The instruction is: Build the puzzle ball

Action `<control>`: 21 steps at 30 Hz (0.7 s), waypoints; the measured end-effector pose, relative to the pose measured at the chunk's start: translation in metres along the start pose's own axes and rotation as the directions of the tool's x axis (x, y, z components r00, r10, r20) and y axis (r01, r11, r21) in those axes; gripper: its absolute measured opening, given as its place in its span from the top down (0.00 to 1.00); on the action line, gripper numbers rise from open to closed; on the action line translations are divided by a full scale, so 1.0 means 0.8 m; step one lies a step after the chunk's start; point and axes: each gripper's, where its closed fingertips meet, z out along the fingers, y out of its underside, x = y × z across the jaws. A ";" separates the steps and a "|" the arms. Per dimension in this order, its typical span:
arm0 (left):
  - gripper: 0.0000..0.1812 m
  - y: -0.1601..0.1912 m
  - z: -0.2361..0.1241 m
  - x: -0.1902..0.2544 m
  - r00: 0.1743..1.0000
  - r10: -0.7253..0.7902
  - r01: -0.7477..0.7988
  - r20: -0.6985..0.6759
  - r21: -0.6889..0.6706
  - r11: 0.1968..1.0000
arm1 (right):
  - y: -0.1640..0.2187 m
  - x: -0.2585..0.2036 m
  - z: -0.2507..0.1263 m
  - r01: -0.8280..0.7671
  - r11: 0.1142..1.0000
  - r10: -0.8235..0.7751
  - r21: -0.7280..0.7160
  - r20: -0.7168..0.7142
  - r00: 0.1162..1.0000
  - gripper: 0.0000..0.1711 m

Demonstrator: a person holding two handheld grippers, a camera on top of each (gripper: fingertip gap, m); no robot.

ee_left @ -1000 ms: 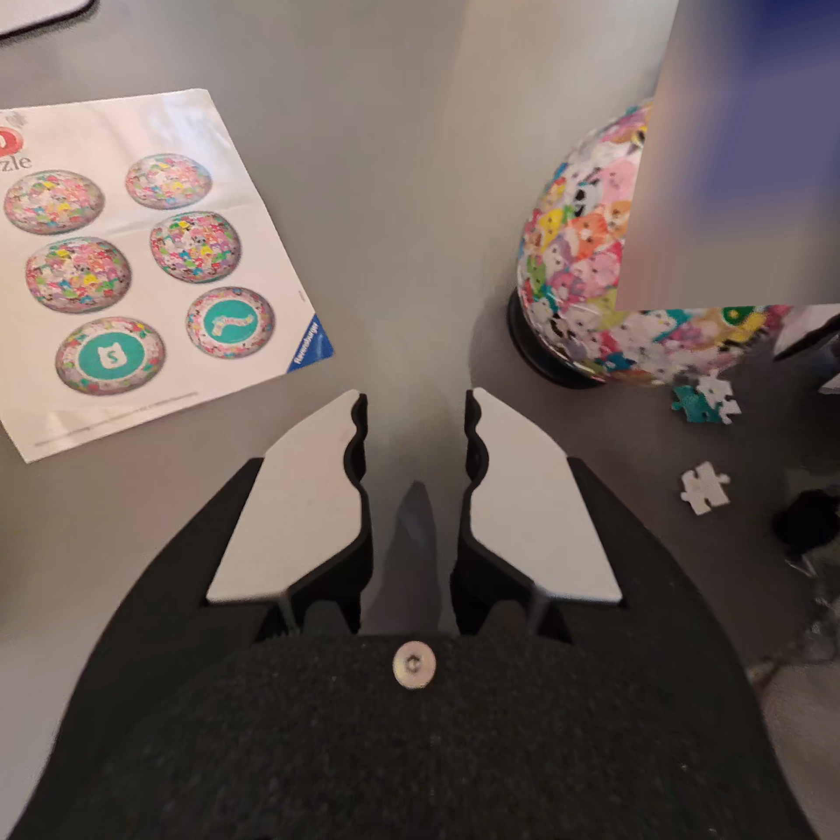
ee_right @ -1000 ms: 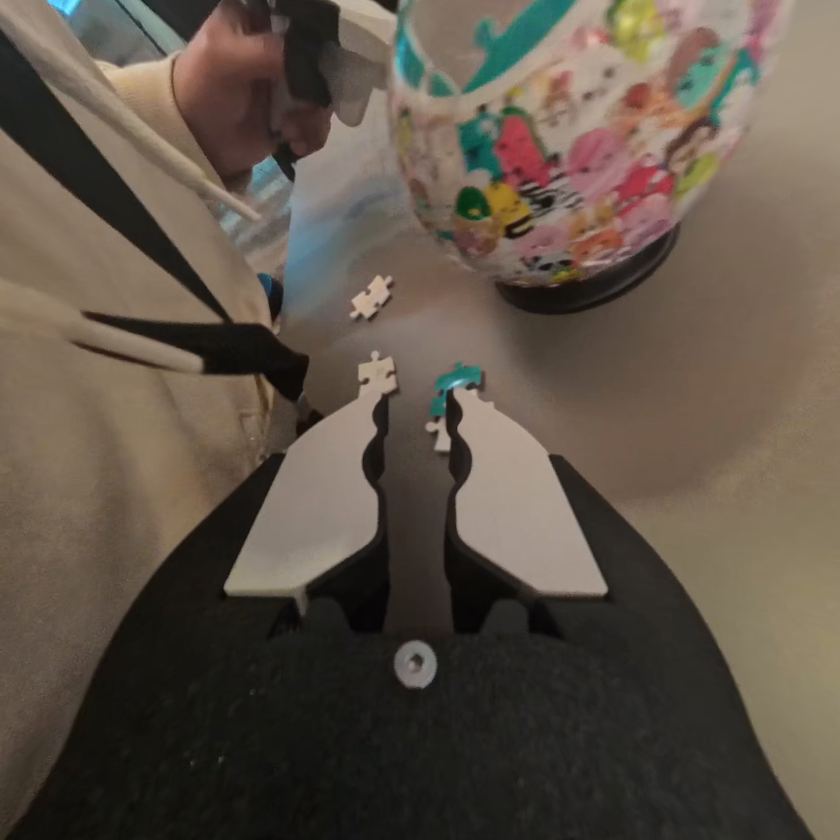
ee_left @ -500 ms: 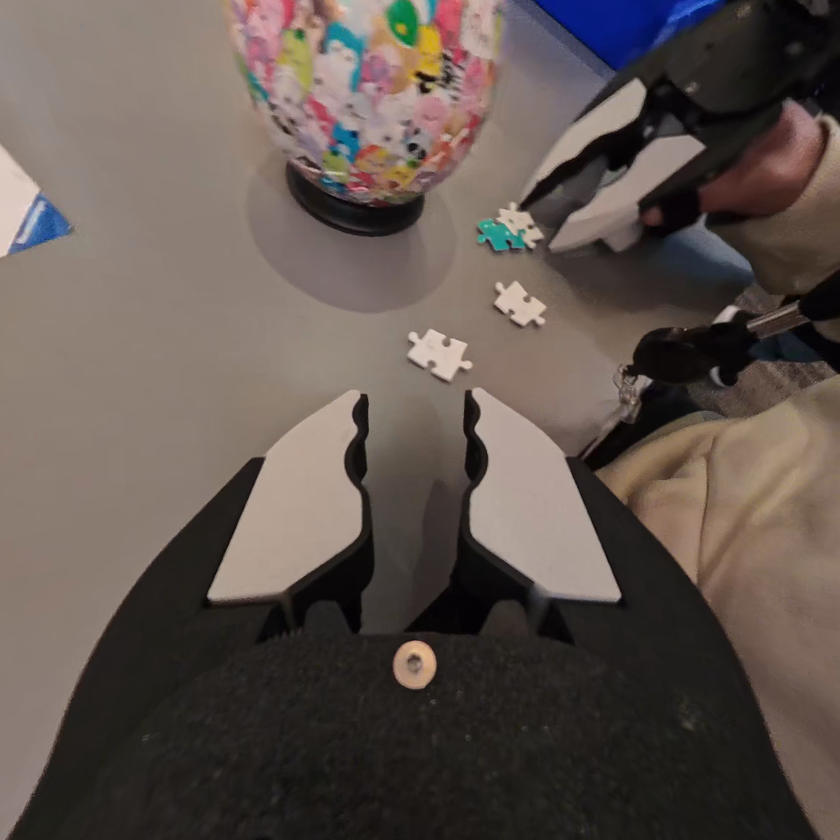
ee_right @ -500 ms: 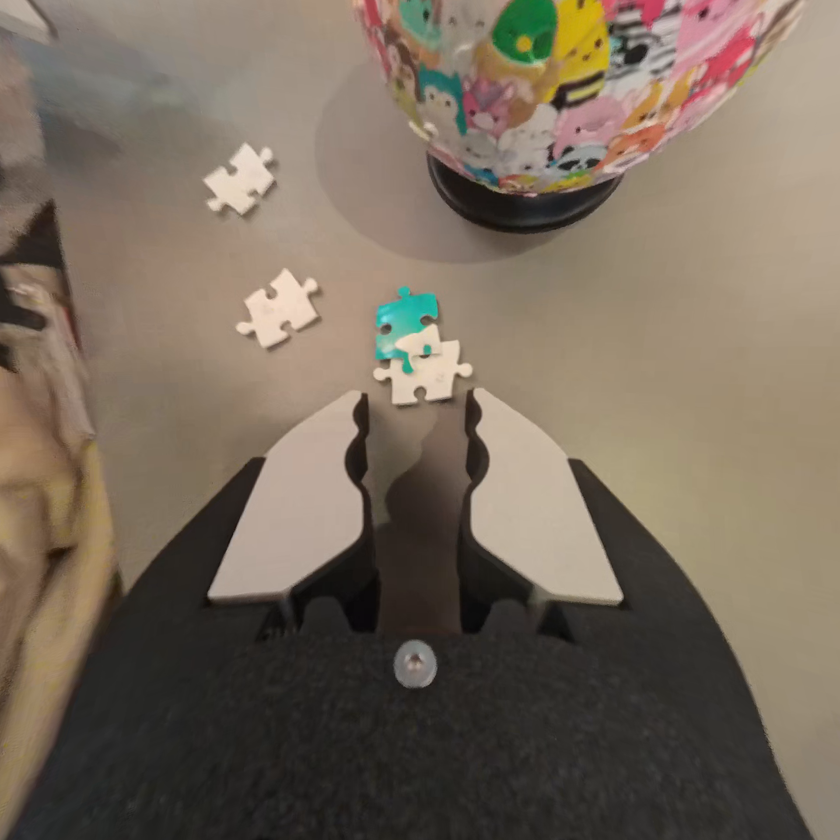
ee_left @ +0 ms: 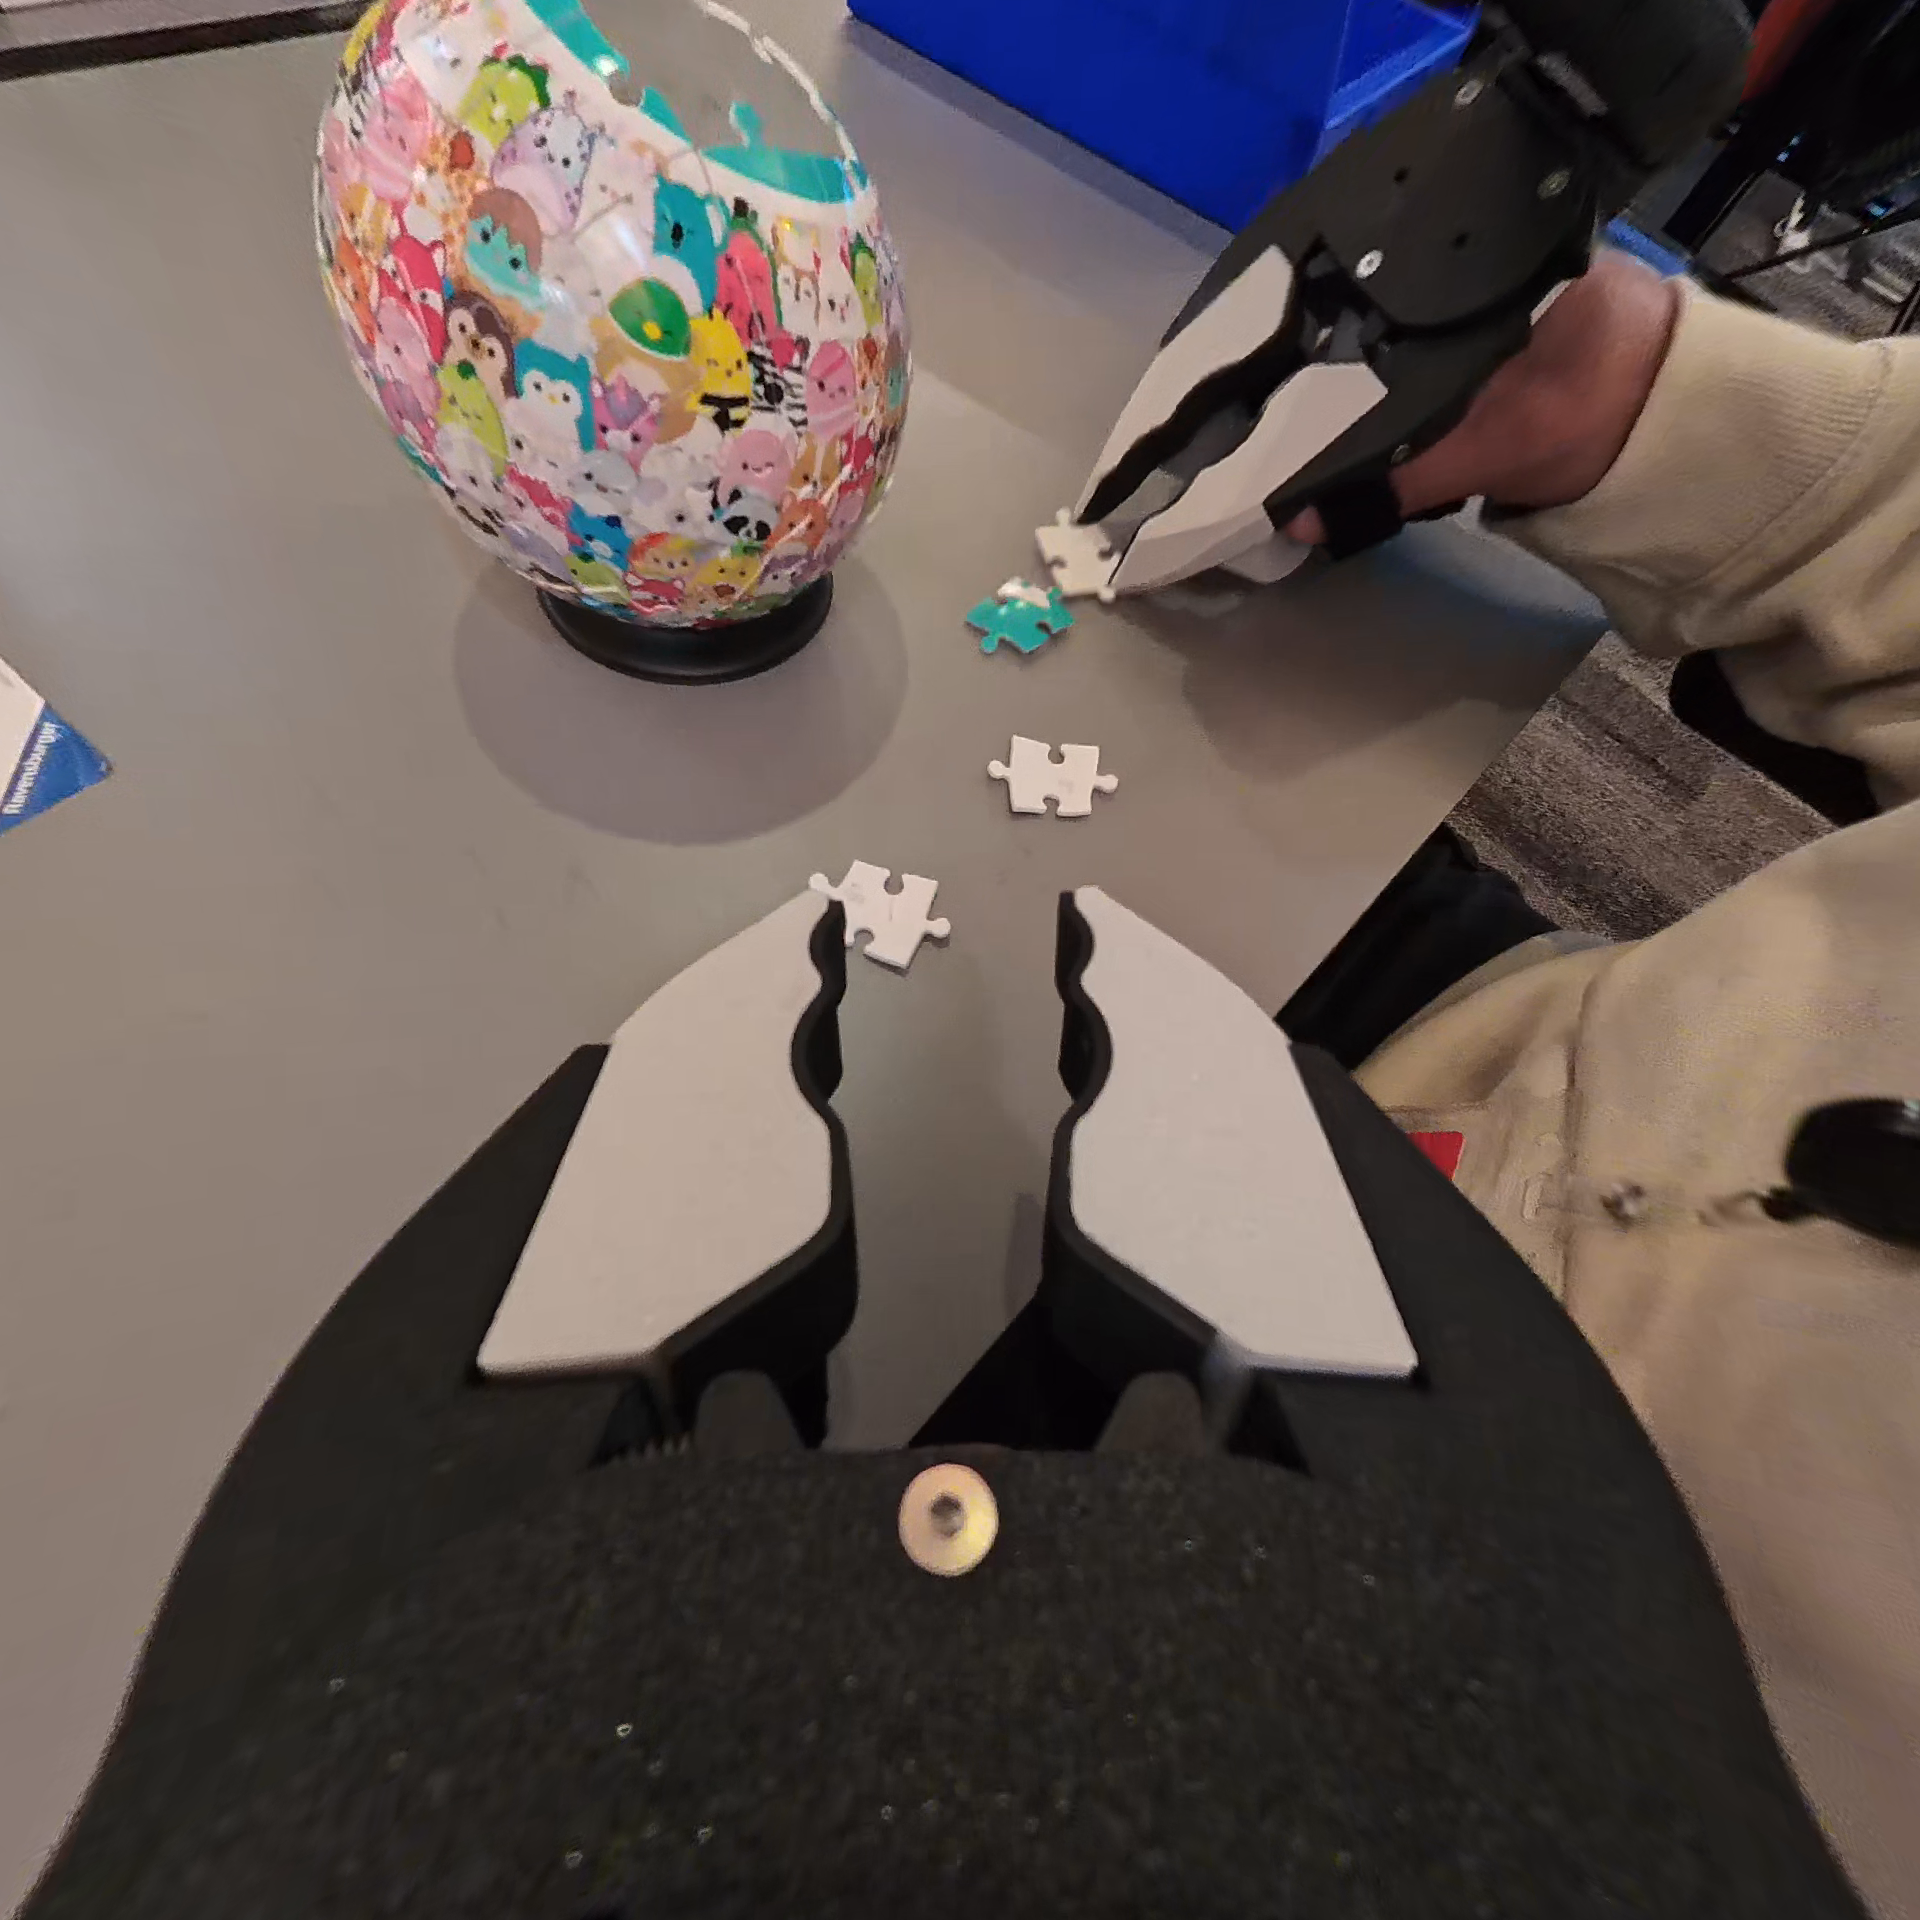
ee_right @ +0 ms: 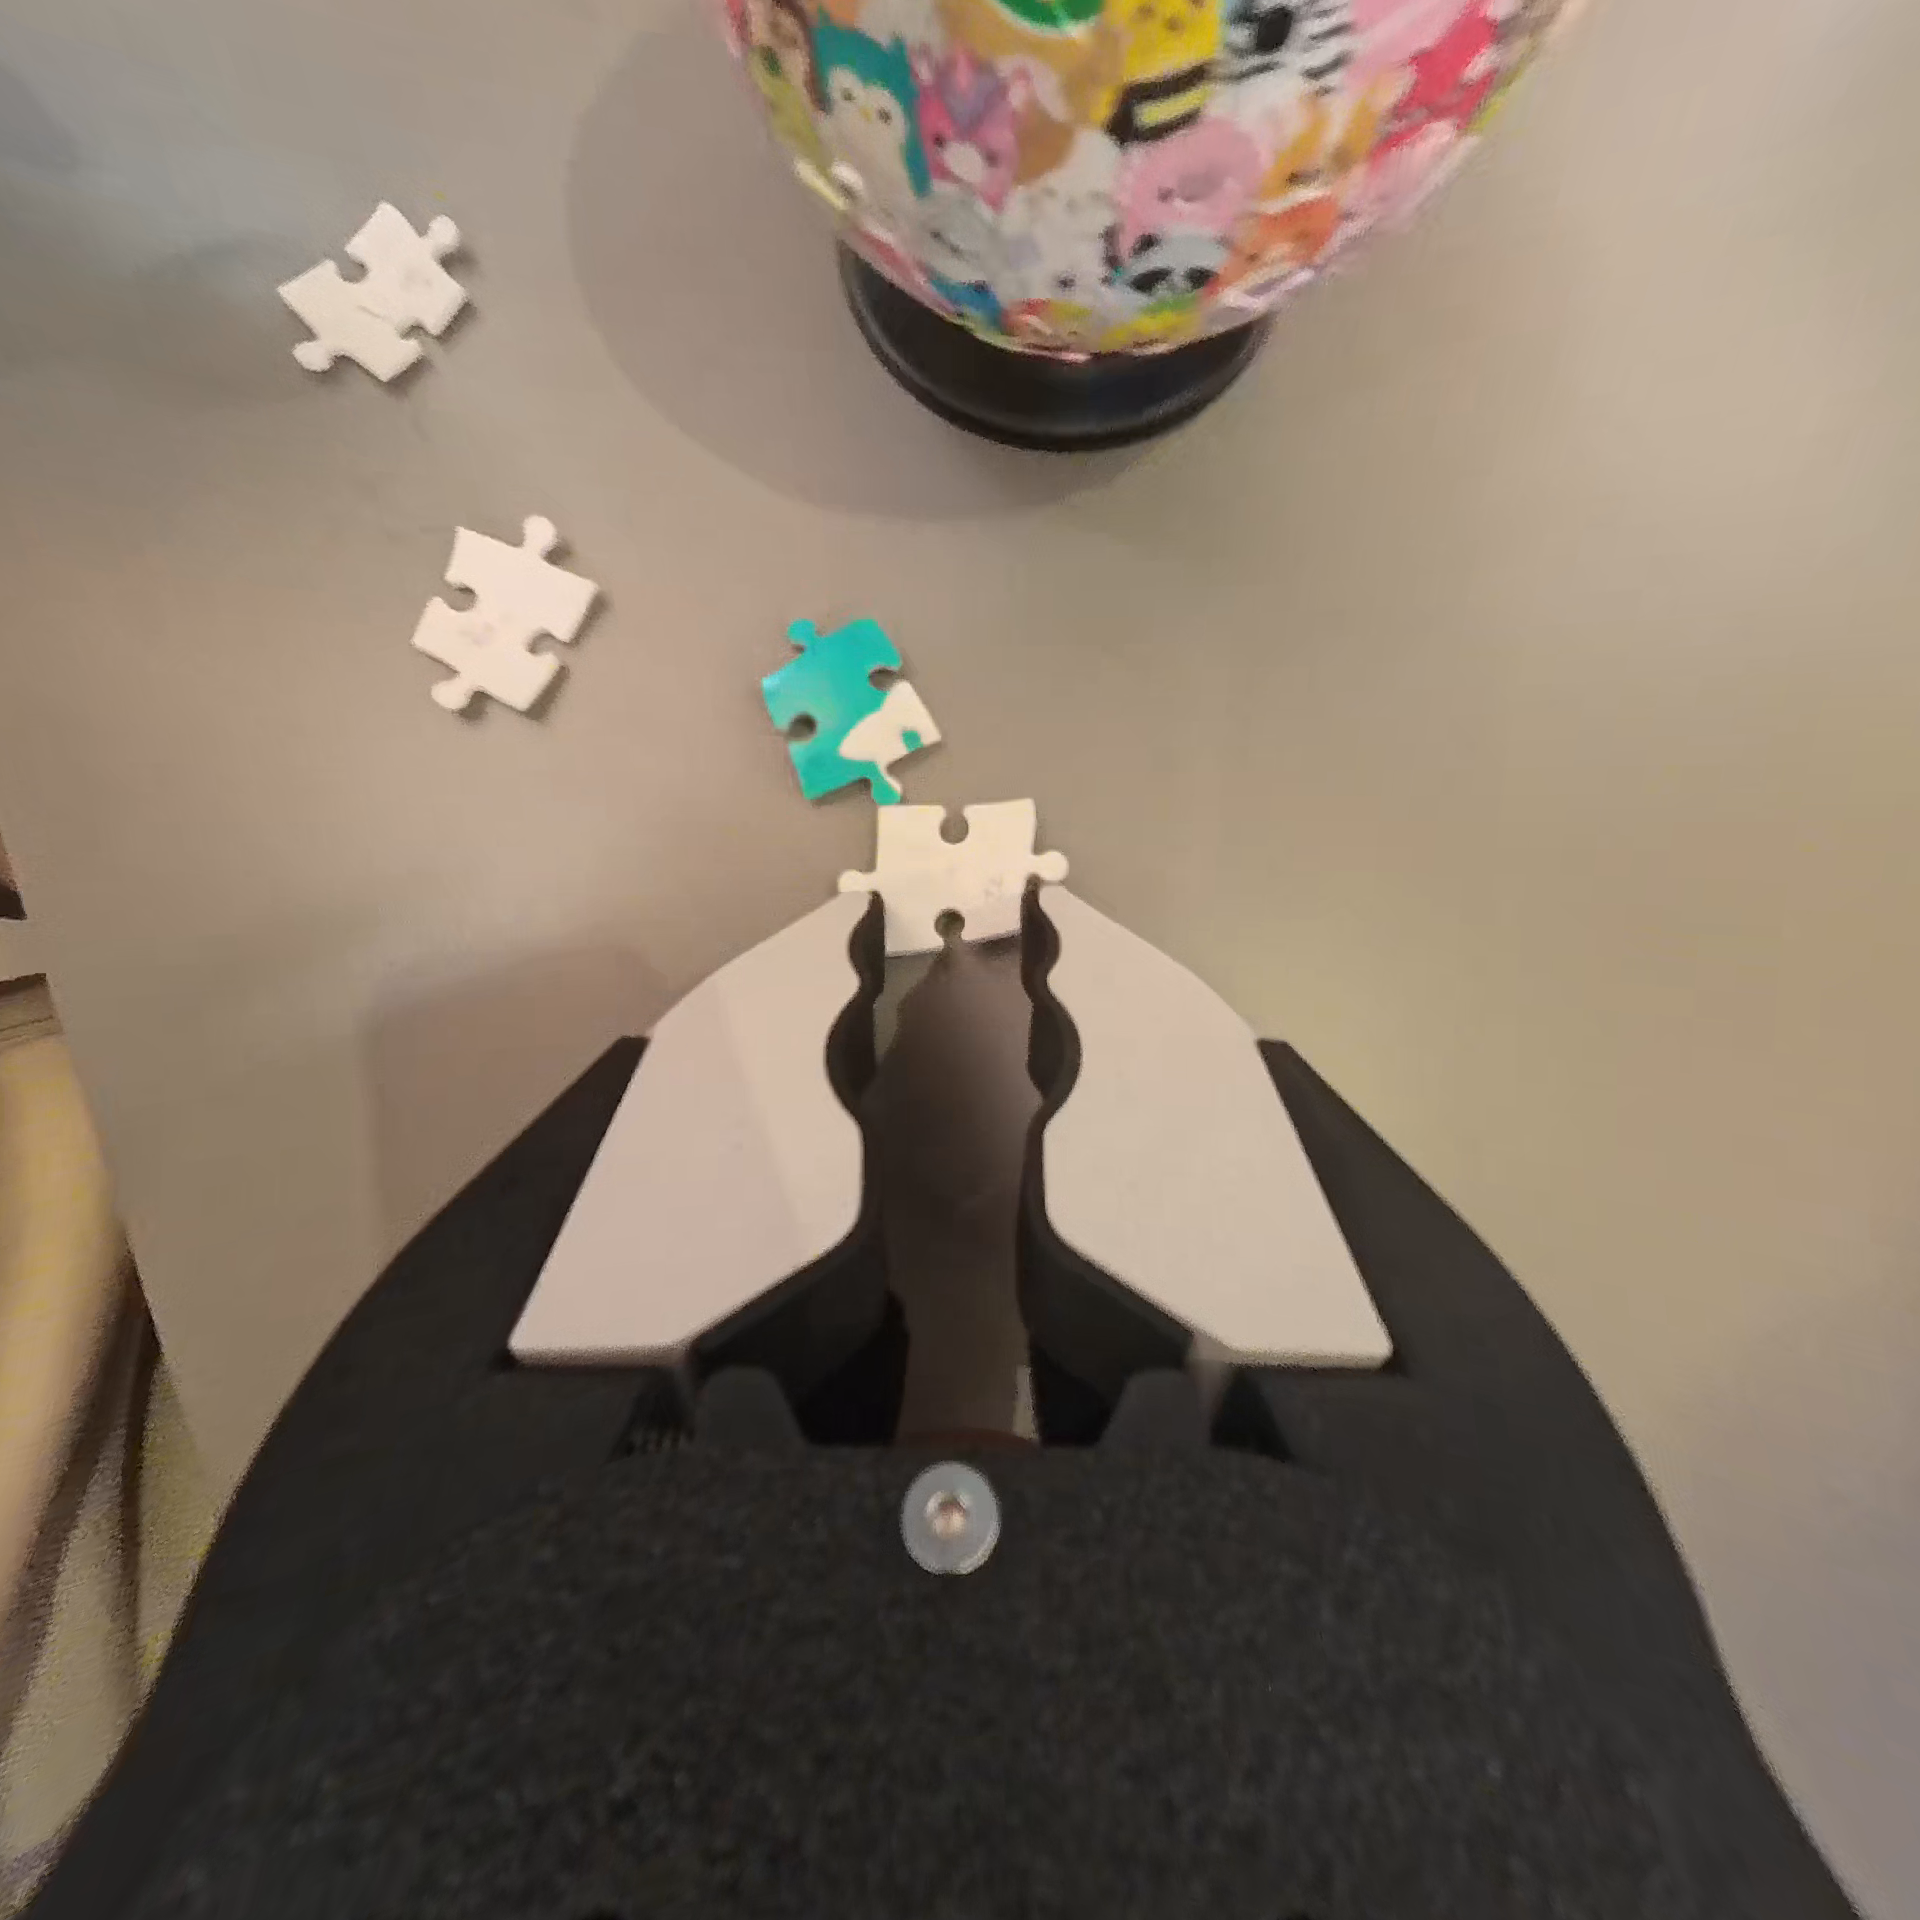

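The colourful puzzle ball (ee_left: 613,343) stands on a black ring stand (ee_left: 686,634), with an open gap at its top; it also shows in the right wrist view (ee_right: 1143,156). My right gripper (ee_right: 951,904) is down at the table, its tips shut on the sides of a white puzzle piece (ee_right: 956,868); it also shows in the left wrist view (ee_left: 1101,540). A teal piece (ee_right: 842,707) lies just beyond it. My left gripper (ee_left: 945,909) is open and empty, and a white piece (ee_left: 888,914) lies by its left fingertip. Another white piece (ee_left: 1051,777) lies farther on.
A blue bin (ee_left: 1143,83) stands behind the ball. A corner of the instruction sheet (ee_left: 42,769) shows at the left edge. The grey table's edge (ee_left: 1507,748) runs on the right, with the person's beige sleeve (ee_left: 1766,499) and torso beside it. Across from one pair of fingers to the other is roughly 20 cm.
My left gripper swung from the instruction sheet towards the ball and came close to the loose white piece. My right gripper lowered onto the white piece by the teal one, and its jaws narrowed on it.
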 end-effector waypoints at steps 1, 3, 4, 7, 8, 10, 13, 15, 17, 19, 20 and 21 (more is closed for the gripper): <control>0.79 0.000 0.003 0.000 1.000 -0.007 0.007 0.000 -0.004 1.000 | -0.003 0.004 -0.006 -0.009 1.000 0.009 0.013 -0.006 1.000 0.86; 0.80 -0.007 0.013 0.004 0.999 -0.040 0.040 -0.020 0.004 0.999 | -0.028 -0.001 -0.023 -0.038 0.993 0.034 0.115 0.033 0.999 0.86; 0.80 -0.012 0.019 0.010 0.996 -0.071 0.071 -0.054 0.004 0.997 | -0.046 -0.013 -0.032 -0.055 0.981 0.038 0.187 0.092 0.995 0.86; 0.80 -0.037 0.037 0.040 0.962 -0.159 0.169 -0.220 0.026 0.985 | -0.104 -0.067 -0.062 -0.196 0.899 0.040 0.393 0.372 0.927 0.86; 0.80 -0.050 0.041 0.049 0.955 -0.137 0.157 -0.264 0.060 0.986 | -0.119 -0.085 -0.073 -0.295 0.857 0.044 0.423 0.509 0.860 0.86; 0.80 -0.066 0.049 0.063 0.954 0.005 0.030 -0.301 0.110 0.993 | -0.139 -0.106 -0.092 -0.490 0.770 0.055 0.409 0.722 0.689 0.86; 0.80 -0.083 0.051 0.076 0.917 0.230 -0.179 -0.325 0.178 0.967 | -0.154 -0.123 -0.110 -0.667 0.681 0.023 0.301 0.902 0.431 0.86; 0.80 -0.099 0.047 0.076 0.894 0.286 -0.212 -0.344 0.239 0.948 | -0.156 -0.128 -0.111 -0.725 0.648 0.016 0.233 0.947 0.319 0.86; 0.80 -0.113 0.038 0.077 0.868 0.295 -0.186 -0.400 0.290 0.939 | -0.157 -0.131 -0.113 -0.775 0.613 0.001 0.155 0.980 0.197 0.86; 0.81 -0.122 0.030 0.083 0.828 0.293 -0.144 -0.479 0.323 0.935 | -0.158 -0.137 -0.114 -0.801 0.594 -0.014 0.082 0.996 0.091 0.86; 0.81 -0.123 0.029 0.085 0.810 0.289 -0.131 -0.510 0.323 0.937 | -0.158 -0.142 -0.114 -0.802 0.595 -0.022 0.043 0.999 0.037 0.86; 0.81 -0.123 0.029 0.087 0.792 0.290 -0.124 -0.537 0.323 0.938 | -0.159 -0.146 -0.113 -0.803 0.596 -0.021 0.010 1.000 -0.003 0.86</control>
